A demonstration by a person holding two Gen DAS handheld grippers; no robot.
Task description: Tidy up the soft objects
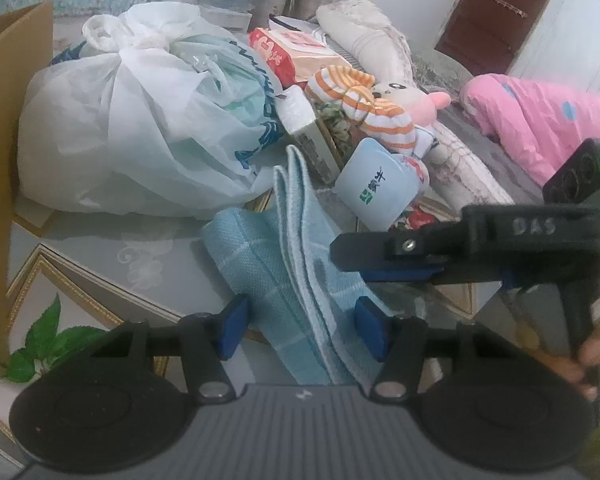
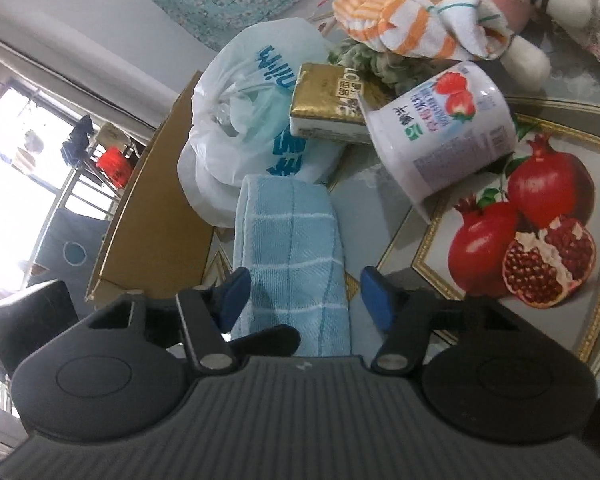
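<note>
Crowding table [image 2: 384, 216]: white bag [image 1: 140, 120] with blue lettering, unreadable; beside it cardboard box [image 1: 0, 160]. Blue checked towel [image 1: 284, 264] folded on table, just before bag. Left gripper [image 1: 300, 330] jaws apart, straddling towel's near end. Right gripper [image 2: 304, 296] jaws apart around towel too; "DAS" on its body in left view. Yogurt tub [image 2: 440, 128] on its side, strawberry label, Chinese print. Gold pack [image 2: 332, 100], partial "LO". Striped socks [image 2: 404, 28] by pink plush [image 1: 416, 100].

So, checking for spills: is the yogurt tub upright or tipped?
Tipped. The yogurt tub lies on its side on the table, leaning against the gold pack. Whether it's empty: cannot tell.
</note>
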